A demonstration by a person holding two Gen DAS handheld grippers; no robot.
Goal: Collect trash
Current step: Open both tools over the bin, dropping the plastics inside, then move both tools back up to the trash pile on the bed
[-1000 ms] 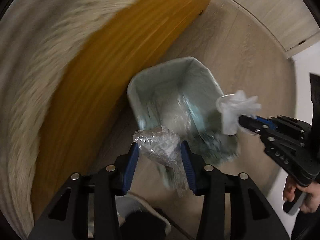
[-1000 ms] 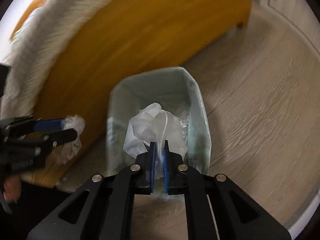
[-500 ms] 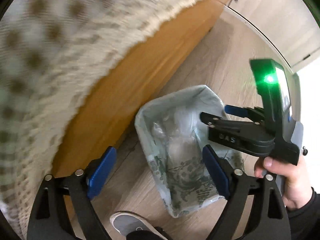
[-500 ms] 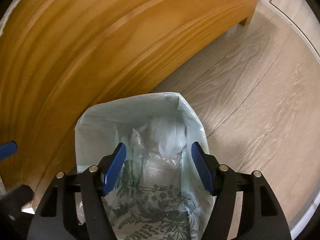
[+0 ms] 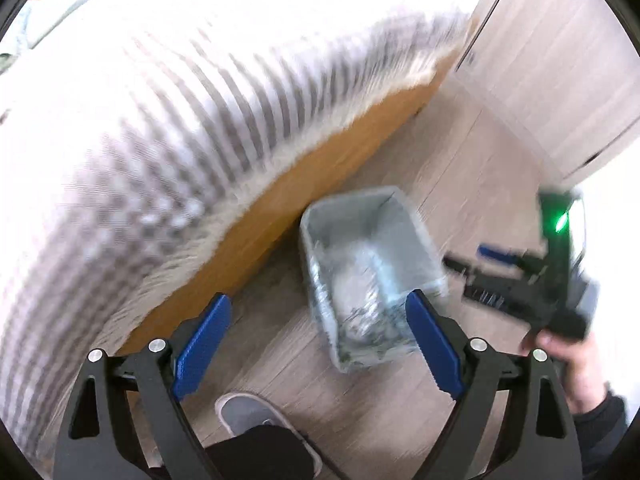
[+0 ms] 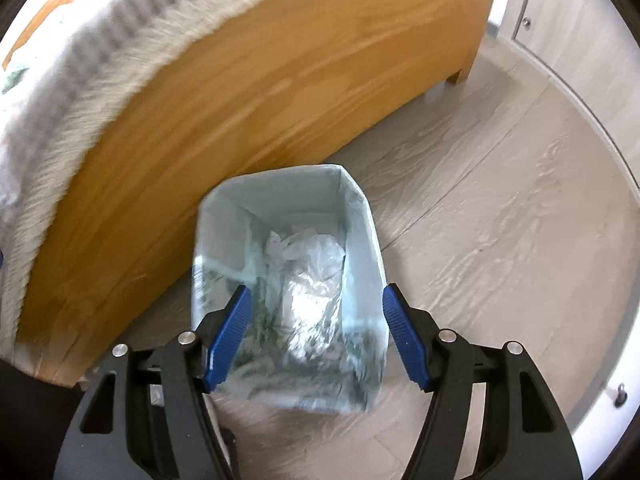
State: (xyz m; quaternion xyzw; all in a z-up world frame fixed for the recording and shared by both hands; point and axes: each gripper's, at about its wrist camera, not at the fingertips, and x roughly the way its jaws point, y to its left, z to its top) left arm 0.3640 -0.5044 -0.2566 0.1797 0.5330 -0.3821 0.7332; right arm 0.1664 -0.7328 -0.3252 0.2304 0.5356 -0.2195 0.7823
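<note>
Pale-green lined bin [image 6: 362, 240] on wood floor [image 6: 500, 216], crumpled plastic trash [image 6: 308, 276] inside; left gripper [image 5: 318, 344] and right gripper [image 6: 316, 334] spread wide, empty.

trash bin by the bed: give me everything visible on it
The trash bin is small and rectangular, standing upright on the wood-look floor right beside the orange wooden bed frame; whether they touch is unclear. A pale blue-green plastic liner is folded over its rim, with a dark leafy print on its near wall. Inside lie crumpled clear plastic and white tissue-like trash. Nothing grips the bin; both tongs are above it, open and empty.
</note>
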